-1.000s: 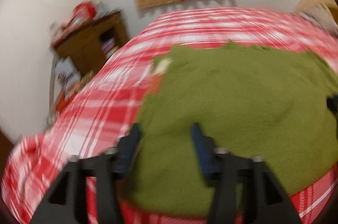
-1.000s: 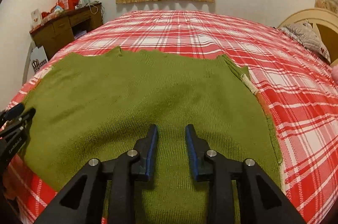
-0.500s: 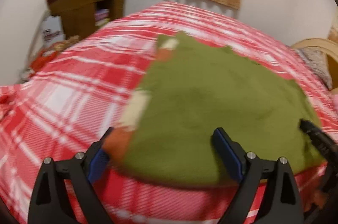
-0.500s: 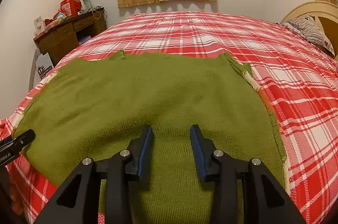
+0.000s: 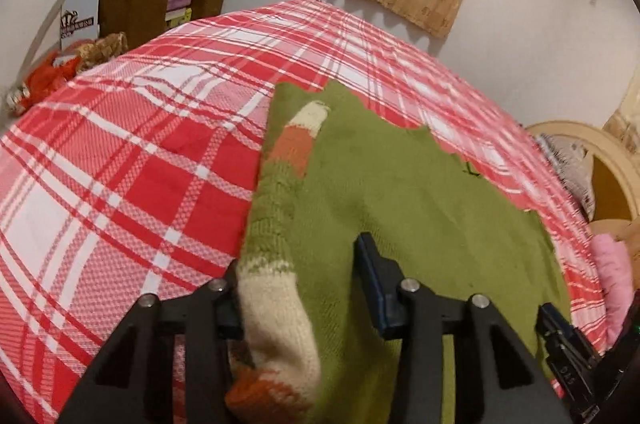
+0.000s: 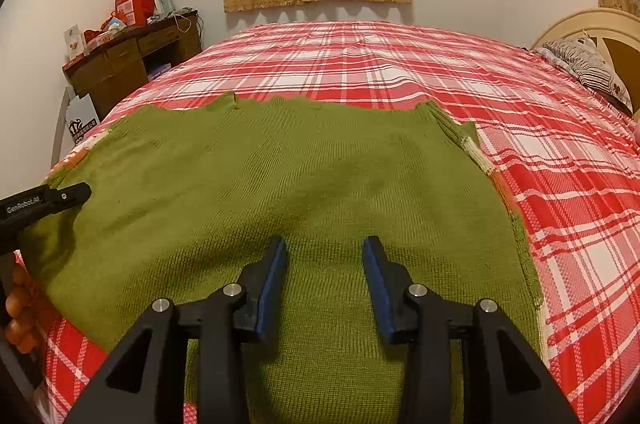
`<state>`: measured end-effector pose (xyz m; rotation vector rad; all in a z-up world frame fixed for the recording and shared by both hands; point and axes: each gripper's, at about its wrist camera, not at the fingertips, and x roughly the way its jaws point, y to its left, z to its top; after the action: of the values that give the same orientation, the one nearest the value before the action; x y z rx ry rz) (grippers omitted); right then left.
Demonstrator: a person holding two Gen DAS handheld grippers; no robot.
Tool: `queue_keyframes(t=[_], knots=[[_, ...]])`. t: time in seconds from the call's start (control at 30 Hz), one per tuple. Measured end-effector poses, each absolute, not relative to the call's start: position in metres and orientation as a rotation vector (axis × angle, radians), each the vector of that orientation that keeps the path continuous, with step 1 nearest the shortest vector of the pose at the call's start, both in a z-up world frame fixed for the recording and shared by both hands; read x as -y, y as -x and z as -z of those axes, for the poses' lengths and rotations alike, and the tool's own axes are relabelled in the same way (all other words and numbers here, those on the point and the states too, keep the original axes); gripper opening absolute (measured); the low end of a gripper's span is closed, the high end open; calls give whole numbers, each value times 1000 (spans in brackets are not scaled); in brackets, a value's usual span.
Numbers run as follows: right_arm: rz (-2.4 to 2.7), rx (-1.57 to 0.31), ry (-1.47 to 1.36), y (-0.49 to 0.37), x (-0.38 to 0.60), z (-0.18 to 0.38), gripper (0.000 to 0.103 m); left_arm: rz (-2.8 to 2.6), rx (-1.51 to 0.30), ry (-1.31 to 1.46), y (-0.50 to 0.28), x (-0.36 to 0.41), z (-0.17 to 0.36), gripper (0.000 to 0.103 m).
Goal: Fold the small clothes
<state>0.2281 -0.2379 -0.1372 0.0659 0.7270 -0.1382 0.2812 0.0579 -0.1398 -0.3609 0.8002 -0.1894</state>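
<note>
A green knit sweater (image 6: pixel 320 175) lies flat on the red plaid bed (image 6: pixel 400 63). Its left sleeve (image 5: pixel 280 216), banded cream and orange, is folded in along the left edge. My left gripper (image 5: pixel 300 256) straddles that edge near the hem. Its jaws are closing with the cream sleeve band and green cloth bunched between them; the pads do not clearly press. My right gripper (image 6: pixel 325 242) is open over the sweater's lower middle, with only flat knit under its fingers. The left gripper (image 6: pixel 44 201) shows at the sweater's left side in the right wrist view.
A wooden desk (image 6: pixel 132 63) with red boxes stands at the bed's far left. A headboard and striped pillow (image 6: pixel 588 67) are at the right. A pink cloth (image 5: pixel 612 272) lies beyond the sweater's right edge. A hand's fingers (image 6: pixel 16 320) hold the left gripper.
The left gripper rolled and shifted to the sweater's left edge; its jaws spread wide, then narrowed around the striped sleeve. The right gripper stayed put, jaws slightly wider.
</note>
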Motion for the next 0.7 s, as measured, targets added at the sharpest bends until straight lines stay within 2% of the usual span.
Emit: queue_keyframes(t=[0.13, 0.3, 0.5, 0.63, 0.7], knots=[[213, -705, -25, -224, 228, 127, 42, 210, -792, 401, -282, -62, 141, 48], [-81, -672, -60, -219, 154, 108, 42, 199, -789, 392, -282, -60, 140, 48], [-148, -790, -92, -243, 106, 146, 42, 213, -787, 415, -285, -64, 142, 48], [-157, -780, -130, -244, 112, 148, 42, 209, -790, 396, -286, -62, 141, 48], [-163, -777, -145, -245, 116, 149, 42, 197, -787, 377, -285, -59, 139, 42]])
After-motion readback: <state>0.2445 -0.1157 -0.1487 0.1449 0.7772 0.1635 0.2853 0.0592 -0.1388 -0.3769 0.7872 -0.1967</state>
